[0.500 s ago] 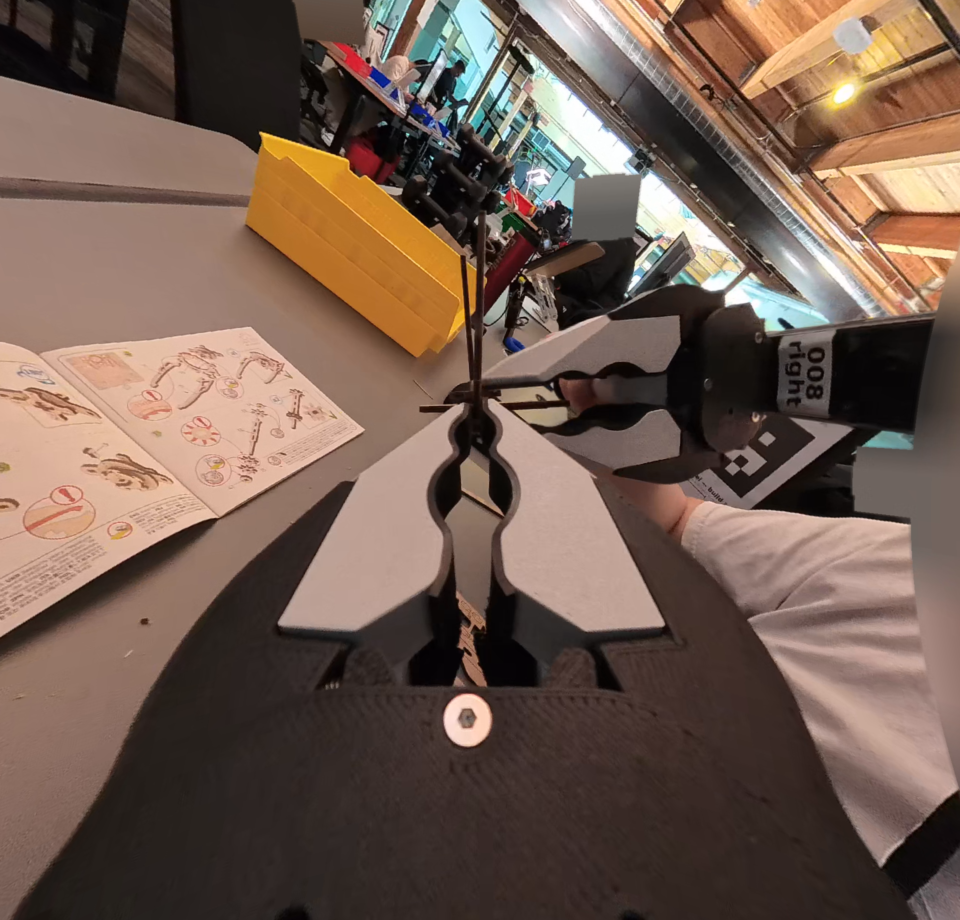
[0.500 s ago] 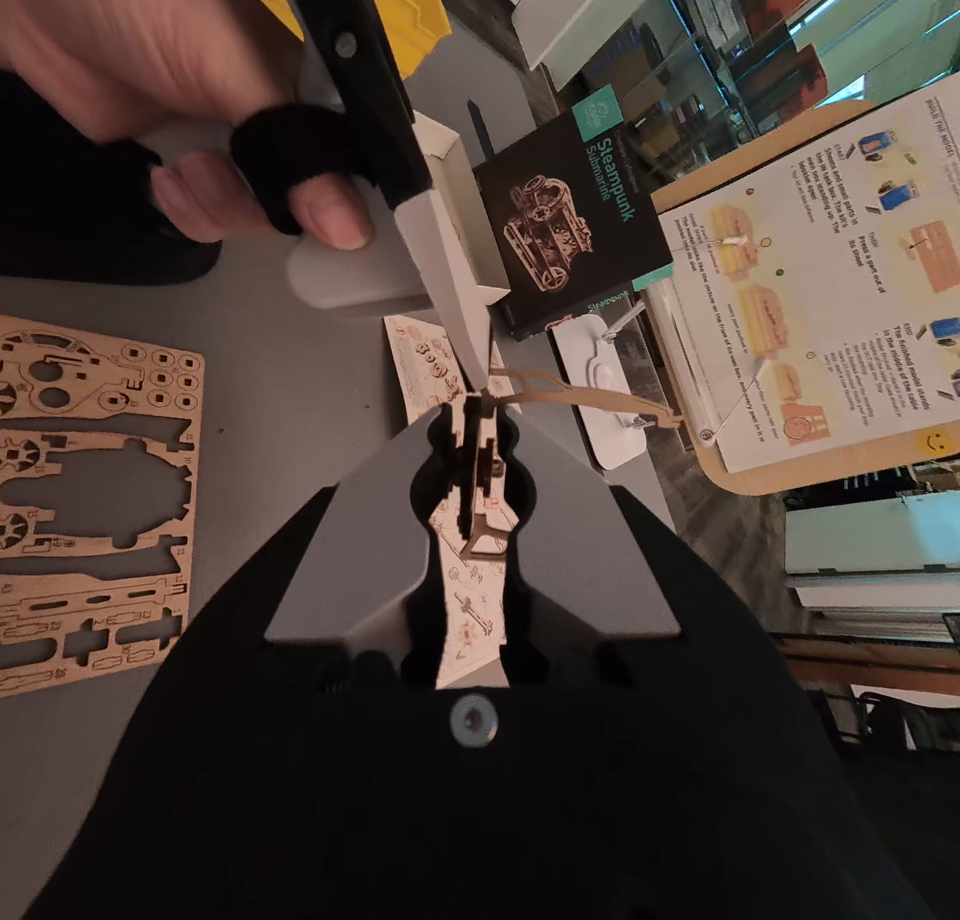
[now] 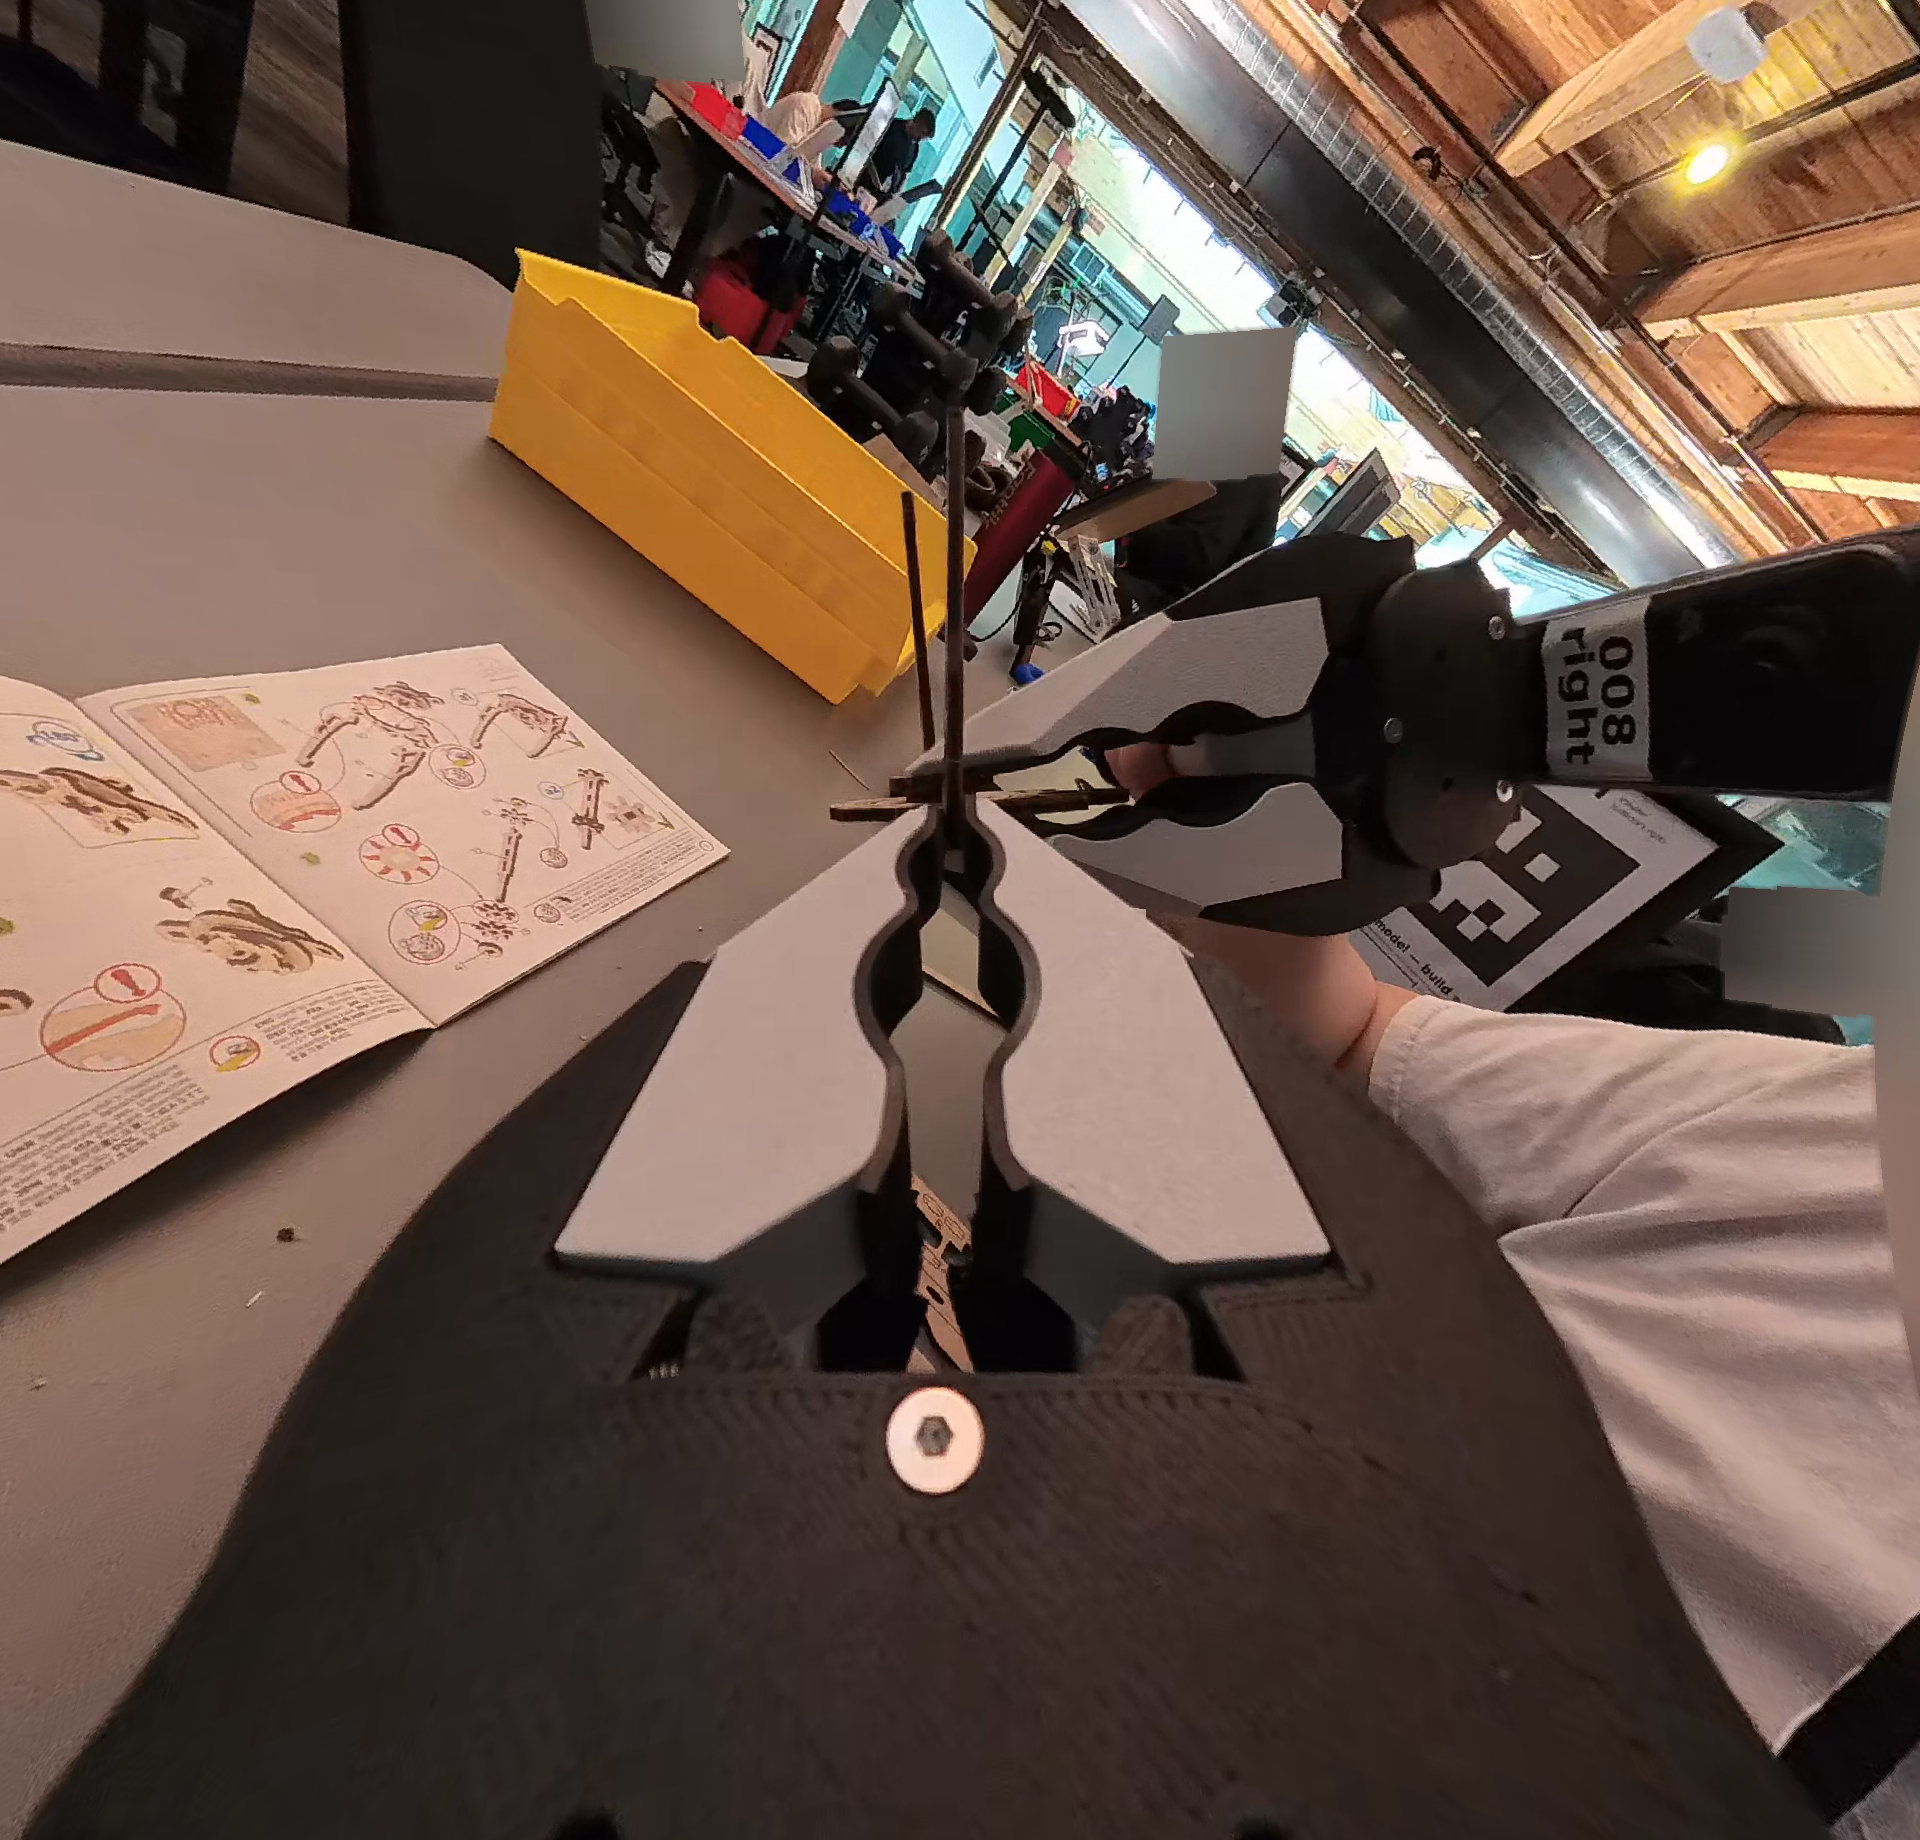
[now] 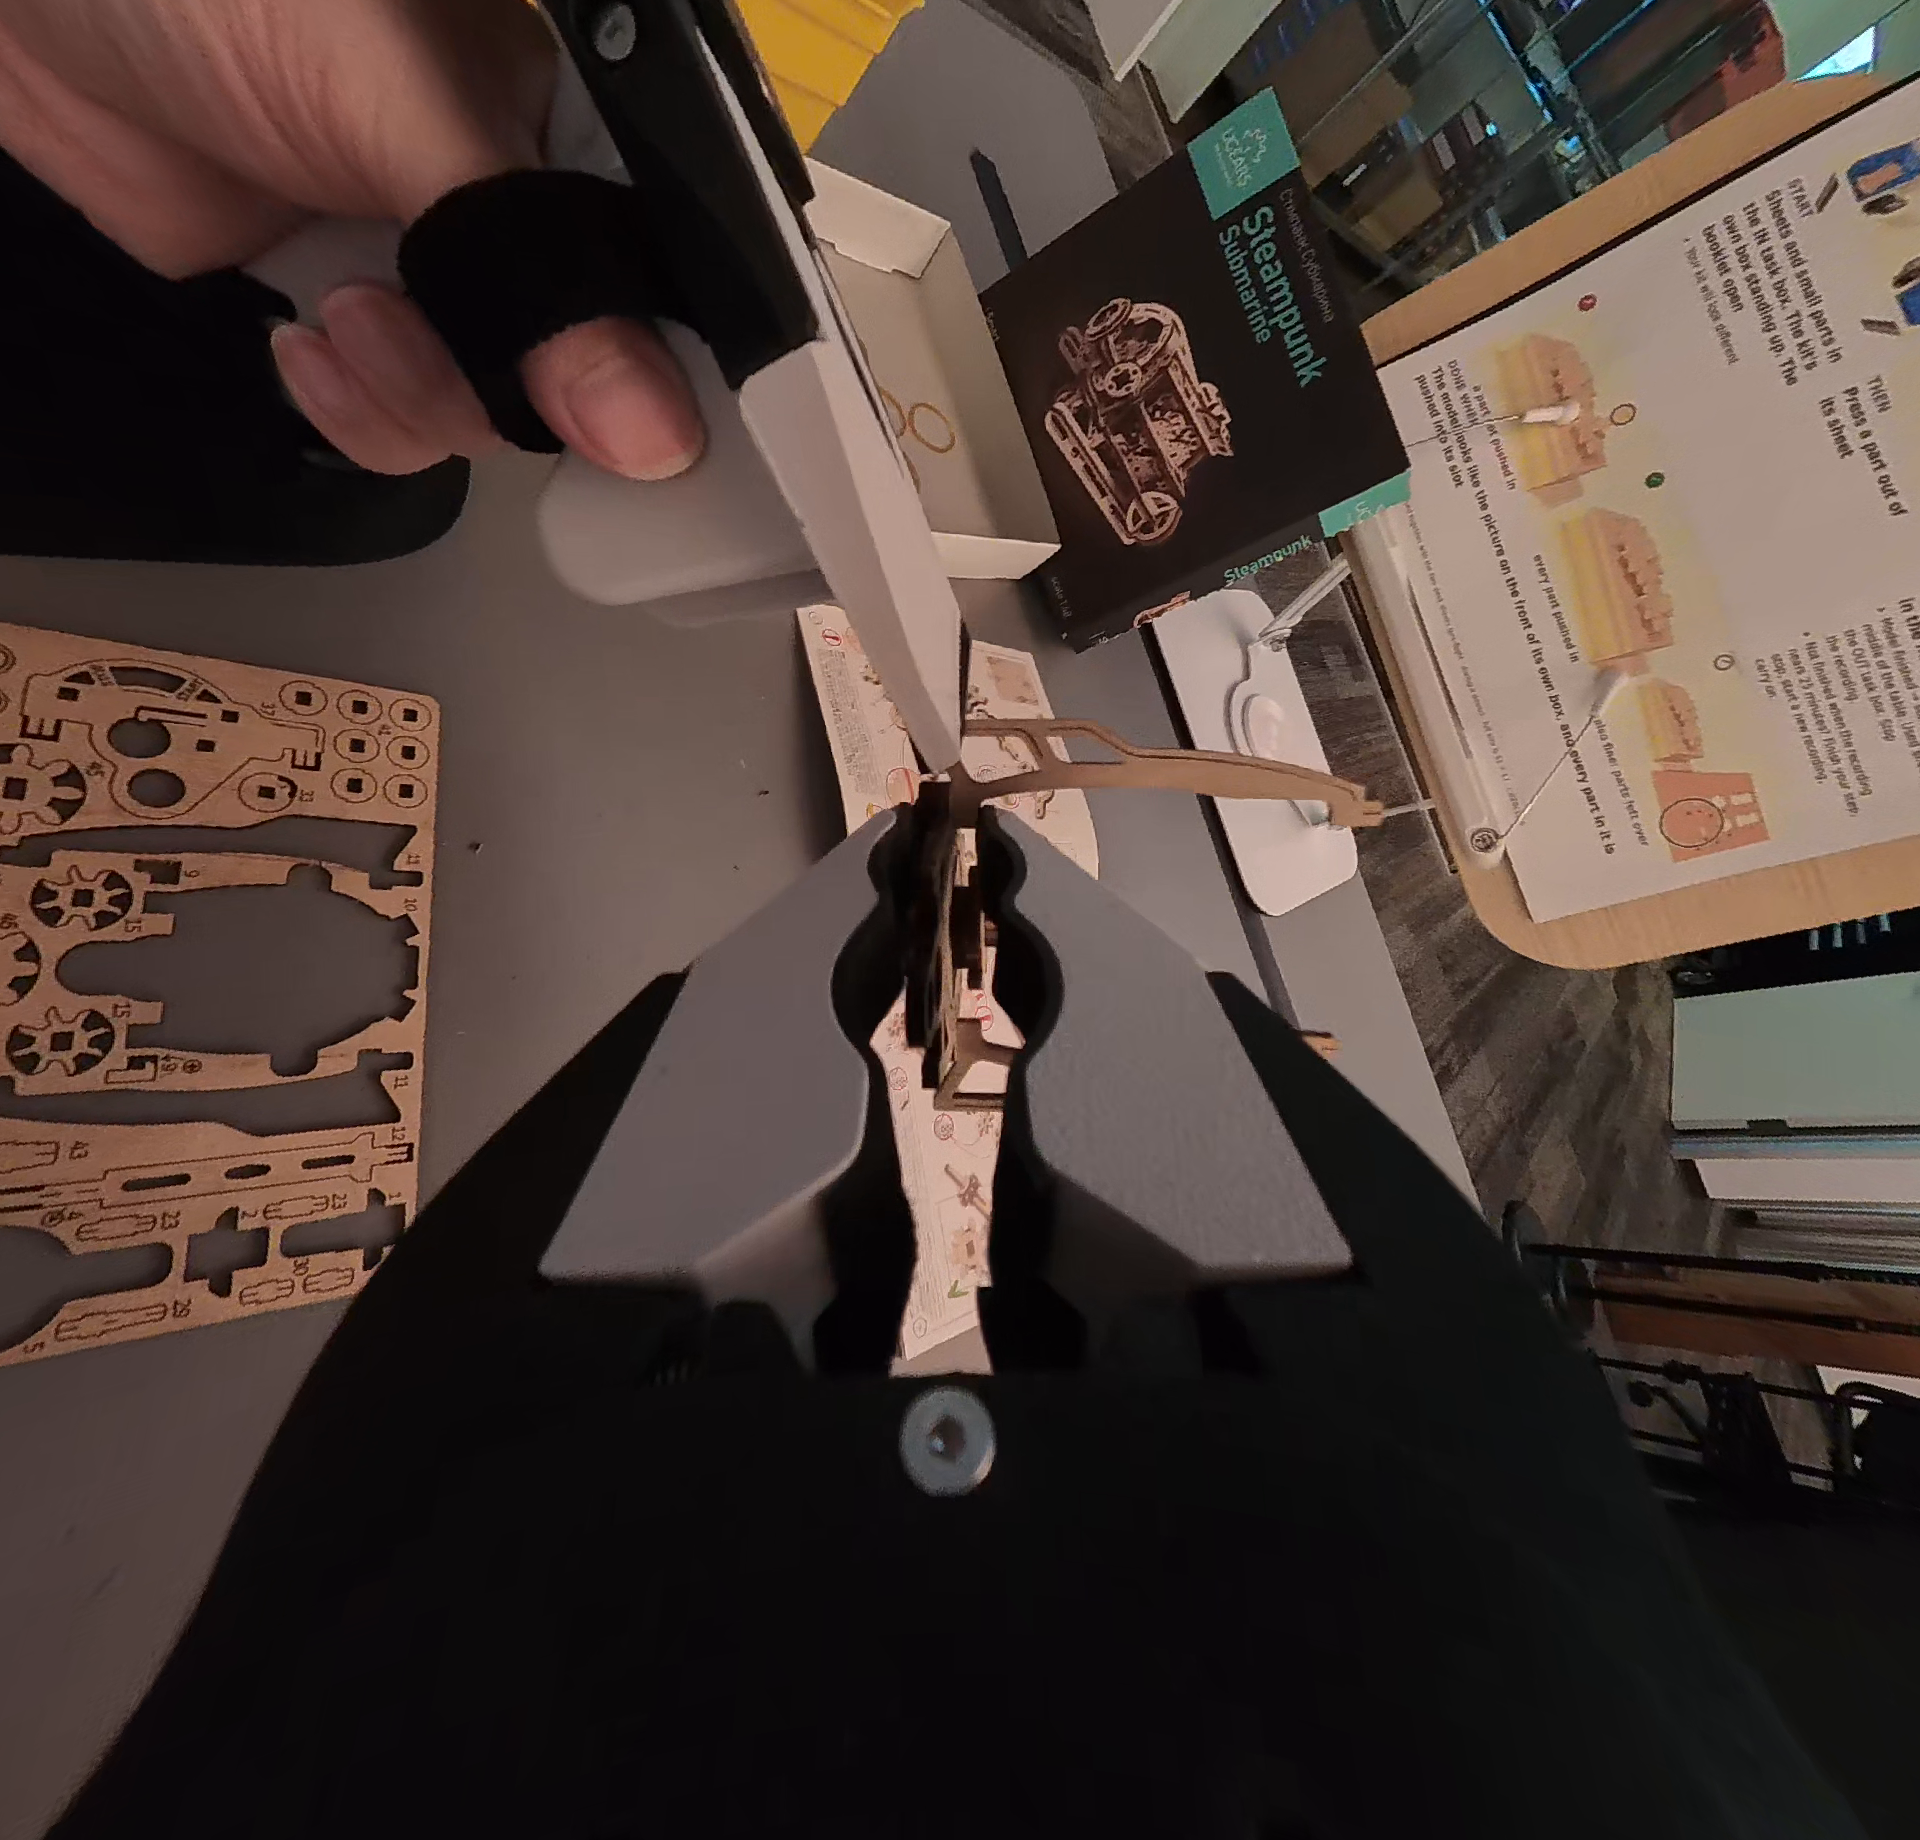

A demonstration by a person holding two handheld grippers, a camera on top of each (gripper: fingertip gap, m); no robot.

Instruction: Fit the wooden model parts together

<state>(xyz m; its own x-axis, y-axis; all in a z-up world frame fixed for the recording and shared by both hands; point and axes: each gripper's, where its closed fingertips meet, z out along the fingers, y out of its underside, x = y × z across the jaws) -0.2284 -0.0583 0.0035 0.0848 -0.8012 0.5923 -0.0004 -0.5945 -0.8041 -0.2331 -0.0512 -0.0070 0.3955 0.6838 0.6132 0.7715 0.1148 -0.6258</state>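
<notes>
My left gripper [image 3: 951,840] is shut on a long thin curved wooden strip [image 3: 951,595], which I see edge-on and pointing up. In the right wrist view this strip [image 4: 1143,767] runs off to the right. My right gripper [image 4: 951,819] is shut on a small wooden sub-assembly [image 4: 951,969] that sits between its fingers. In the left wrist view, the right gripper [image 3: 997,798] comes in from the right and holds that assembly [image 3: 873,808] flat against the strip's base. The left gripper [image 4: 940,751] reaches down from the upper left, and both sets of fingertips meet at the joint.
A laser-cut wooden sheet [image 4: 208,959] lies on the grey table at the left. An open instruction booklet [image 3: 364,855] and a yellow bin [image 3: 707,502] are beyond it. The dark kit box [image 4: 1195,388], a white open tray [image 4: 935,388] and an instruction board [image 4: 1662,543] stand at the right. Left and right tips are no more than a few centimetres apart.
</notes>
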